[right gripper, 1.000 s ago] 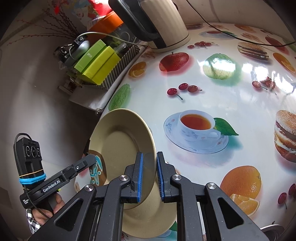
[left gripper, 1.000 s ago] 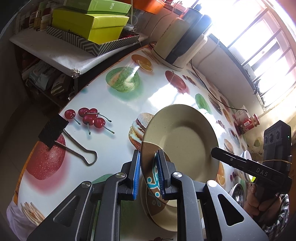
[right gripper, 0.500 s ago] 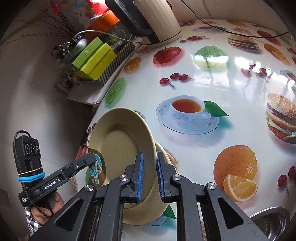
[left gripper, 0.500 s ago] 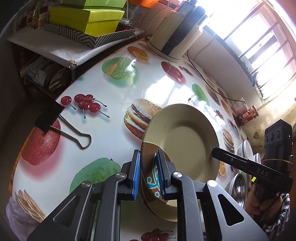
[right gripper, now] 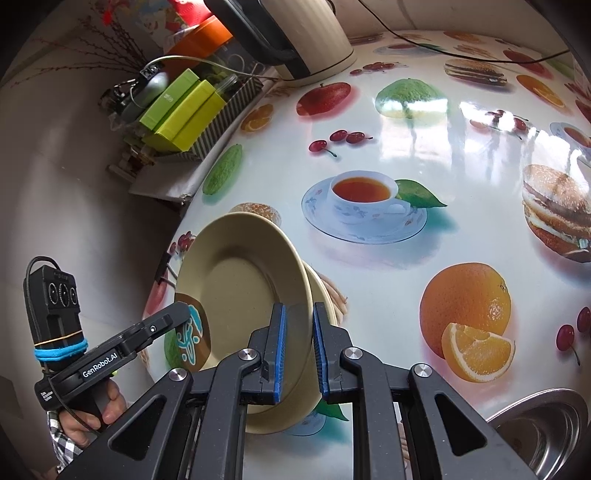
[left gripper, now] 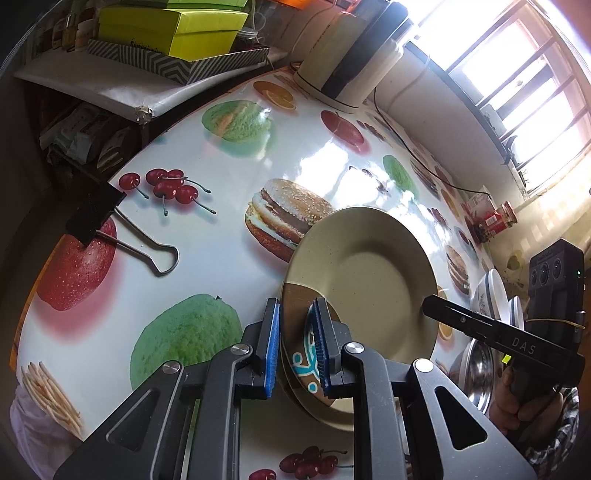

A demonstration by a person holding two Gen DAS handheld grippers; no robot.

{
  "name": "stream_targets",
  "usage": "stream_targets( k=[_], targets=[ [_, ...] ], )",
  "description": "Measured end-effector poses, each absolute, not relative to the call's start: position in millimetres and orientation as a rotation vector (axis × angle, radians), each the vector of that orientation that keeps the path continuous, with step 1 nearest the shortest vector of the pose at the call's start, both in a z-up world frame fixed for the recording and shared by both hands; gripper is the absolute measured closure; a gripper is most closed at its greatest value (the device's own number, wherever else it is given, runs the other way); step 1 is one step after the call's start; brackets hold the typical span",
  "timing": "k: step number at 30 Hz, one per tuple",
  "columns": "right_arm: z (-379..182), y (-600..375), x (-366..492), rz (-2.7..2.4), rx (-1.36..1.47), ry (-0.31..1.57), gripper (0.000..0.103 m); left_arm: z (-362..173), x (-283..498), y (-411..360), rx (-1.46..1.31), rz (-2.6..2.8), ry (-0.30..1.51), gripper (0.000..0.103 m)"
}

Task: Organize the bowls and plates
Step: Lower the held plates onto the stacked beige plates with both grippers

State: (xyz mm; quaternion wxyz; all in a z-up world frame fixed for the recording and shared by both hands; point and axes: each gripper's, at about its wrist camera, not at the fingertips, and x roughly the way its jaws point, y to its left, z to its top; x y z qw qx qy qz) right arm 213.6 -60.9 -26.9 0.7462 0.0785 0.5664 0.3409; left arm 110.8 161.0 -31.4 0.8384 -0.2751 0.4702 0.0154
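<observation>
A beige plate (left gripper: pixel 373 280) with a brown patch and blue pattern is held over the fruit-print table, just above a second beige plate (left gripper: pixel 332 417) that lies under it. My left gripper (left gripper: pixel 295 343) is shut on the held plate's patterned rim. My right gripper (right gripper: pixel 298 350) is shut on the opposite rim of the same plate (right gripper: pixel 236 291). The lower plate's edge (right gripper: pixel 321 291) shows behind it. The right gripper also shows in the left wrist view (left gripper: pixel 428 304), and the left gripper in the right wrist view (right gripper: pixel 181 310).
A steel bowl (left gripper: pixel 476 369) and white bowls (left gripper: pixel 491 291) stand at the right; the steel bowl (right gripper: pixel 546 432) is near the right gripper. A binder clip (left gripper: pixel 110 229) lies left. A kettle (left gripper: pixel 354 62) and a shelf with green boxes (left gripper: pixel 170 33) are behind.
Both grippers have carried the plate across the table towards the burger print and lower, so it now sits closer over the second plate. Both grips are unchanged.
</observation>
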Motion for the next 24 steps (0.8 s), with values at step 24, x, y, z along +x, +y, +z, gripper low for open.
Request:
stream_targets(
  k=[24],
  targets=[
    [-28.6,-65.5,204.0,0.739,0.134,1.222,0.086,-30.1,106.1,148.1,-0.524,0.036,1.018,0.085]
  ],
)
